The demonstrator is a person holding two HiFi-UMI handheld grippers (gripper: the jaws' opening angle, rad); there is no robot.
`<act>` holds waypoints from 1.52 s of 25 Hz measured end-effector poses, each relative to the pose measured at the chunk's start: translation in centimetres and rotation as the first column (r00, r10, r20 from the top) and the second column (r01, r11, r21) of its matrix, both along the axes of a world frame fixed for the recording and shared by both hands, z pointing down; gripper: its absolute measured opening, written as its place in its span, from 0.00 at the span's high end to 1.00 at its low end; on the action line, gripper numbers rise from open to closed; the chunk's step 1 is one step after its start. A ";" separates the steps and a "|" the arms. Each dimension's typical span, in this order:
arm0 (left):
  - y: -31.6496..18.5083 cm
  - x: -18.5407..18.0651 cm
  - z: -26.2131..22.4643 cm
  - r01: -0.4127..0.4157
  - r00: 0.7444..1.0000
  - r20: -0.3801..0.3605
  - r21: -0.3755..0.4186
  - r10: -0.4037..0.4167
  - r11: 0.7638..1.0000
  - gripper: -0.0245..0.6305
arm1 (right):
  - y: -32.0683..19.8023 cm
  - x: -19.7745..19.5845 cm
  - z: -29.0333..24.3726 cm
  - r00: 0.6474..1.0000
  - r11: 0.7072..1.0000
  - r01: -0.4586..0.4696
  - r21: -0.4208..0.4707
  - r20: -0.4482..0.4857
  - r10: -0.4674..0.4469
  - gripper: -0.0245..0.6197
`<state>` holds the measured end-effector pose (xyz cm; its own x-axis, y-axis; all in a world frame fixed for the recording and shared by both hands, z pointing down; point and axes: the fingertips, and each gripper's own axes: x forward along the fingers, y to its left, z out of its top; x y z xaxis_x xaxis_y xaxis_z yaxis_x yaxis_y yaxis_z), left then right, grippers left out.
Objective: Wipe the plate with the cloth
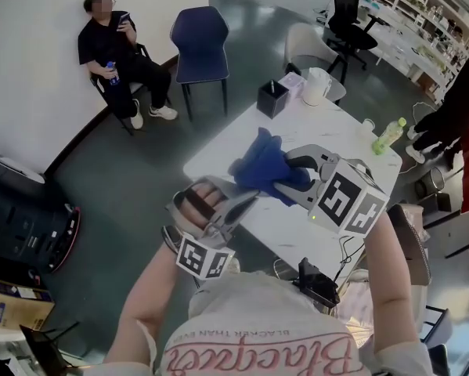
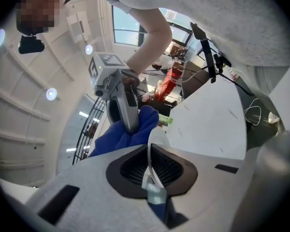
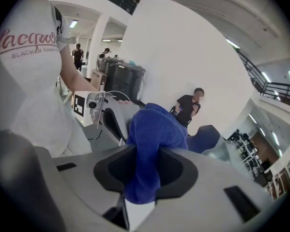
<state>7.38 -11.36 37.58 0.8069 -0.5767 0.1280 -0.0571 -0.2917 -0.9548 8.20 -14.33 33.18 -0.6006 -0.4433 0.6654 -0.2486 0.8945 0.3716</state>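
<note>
Bright, even indoor light fills every view. The white worktop (image 1: 336,128) gleams pale. Left of the worktop in the left gripper view, ceiling lamps (image 2: 51,94) and a window (image 2: 128,25) blow out white. Both gripper views bend toward dark round corners, and the cloth (image 3: 152,149) nearest the lens is soft.

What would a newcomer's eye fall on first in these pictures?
The bright blue cloth, clamped in the right gripper, hangs bunched in the middle of the head view above a white table. Just to its left, the left gripper grips a white plate by its rim.
</note>
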 end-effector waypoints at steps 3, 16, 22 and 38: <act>0.5 0.3 0.3 -0.028 0.998 0.051 0.027 0.026 0.999 0.93 | -0.2 -1.3 1.3 0.992 0.997 0.065 -0.029 -0.104 -0.068 0.81; 1.6 -0.2 0.5 -0.050 0.994 0.099 0.047 0.046 0.998 0.93 | -6.1 -2.2 9.3 0.983 0.986 -0.010 -0.166 -0.183 -0.021 0.81; 1.6 -0.8 0.9 -0.053 0.994 0.097 0.019 0.051 0.998 0.93 | -7.3 0.5 12.8 0.980 0.948 -0.162 -0.274 -0.153 0.123 0.81; -2.1 -4.6 -0.5 0.101 0.967 -0.207 -0.235 -0.151 0.967 0.93 | -7.6 7.7 14.1 0.844 0.815 -0.426 -0.392 0.153 0.514 0.81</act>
<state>2.78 -13.49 37.11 0.7521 -0.6528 0.0901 -0.3093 -0.4705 -0.8264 15.95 -21.94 47.25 -0.5353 -0.4933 0.6856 -0.7120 0.7003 -0.0521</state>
